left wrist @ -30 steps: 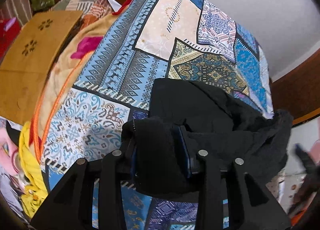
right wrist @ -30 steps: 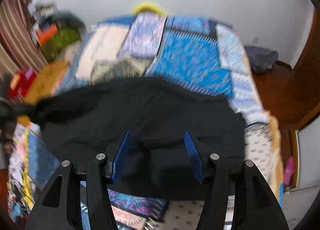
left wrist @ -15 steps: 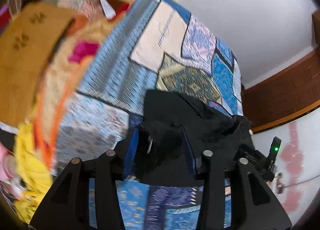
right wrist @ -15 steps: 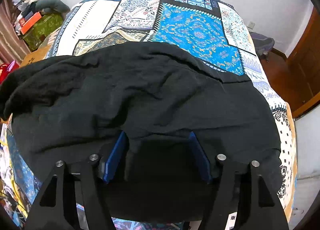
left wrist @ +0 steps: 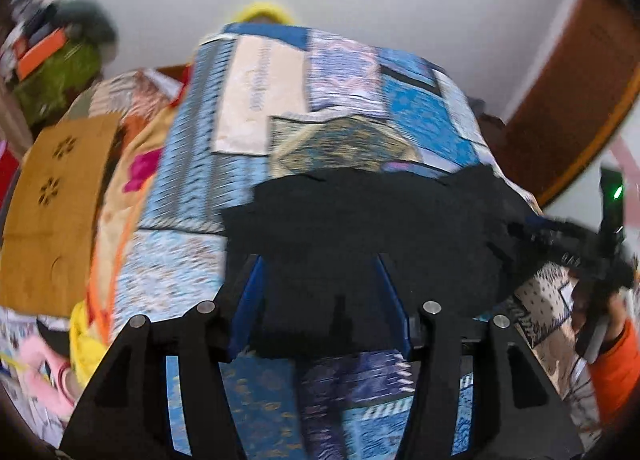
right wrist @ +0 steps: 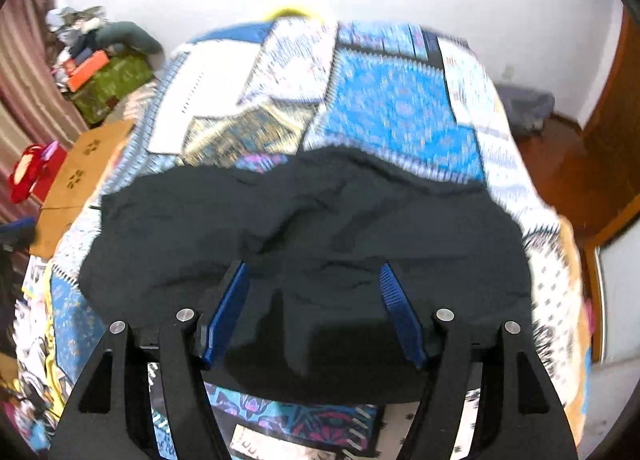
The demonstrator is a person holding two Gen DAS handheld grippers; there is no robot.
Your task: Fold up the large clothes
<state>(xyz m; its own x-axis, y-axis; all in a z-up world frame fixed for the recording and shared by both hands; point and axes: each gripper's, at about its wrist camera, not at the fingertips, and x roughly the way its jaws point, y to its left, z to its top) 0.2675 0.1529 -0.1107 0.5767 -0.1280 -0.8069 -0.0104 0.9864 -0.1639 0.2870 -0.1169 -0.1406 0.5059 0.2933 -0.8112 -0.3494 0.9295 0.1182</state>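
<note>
A large black garment [right wrist: 312,228] lies spread and rumpled across the near end of a bed with a blue patchwork cover [right wrist: 400,108]. It also shows in the left wrist view [left wrist: 360,220]. My left gripper [left wrist: 320,260] is open, its blue-padded fingers wide apart above the garment's near left edge. My right gripper [right wrist: 314,268] is open too, hovering over the garment's near edge. Neither holds cloth. The right gripper and an orange-sleeved hand show at the right of the left wrist view [left wrist: 600,260].
A brown cardboard box [left wrist: 52,196] and piled clothes stand left of the bed. A green box [right wrist: 108,84] sits at the back left. A wooden door [right wrist: 616,120] and wood floor lie to the right. The white wall is behind.
My left gripper let go of the black cloth and opened wide. The garment now lies flatter on the bed. Both grippers have pulled back and up.
</note>
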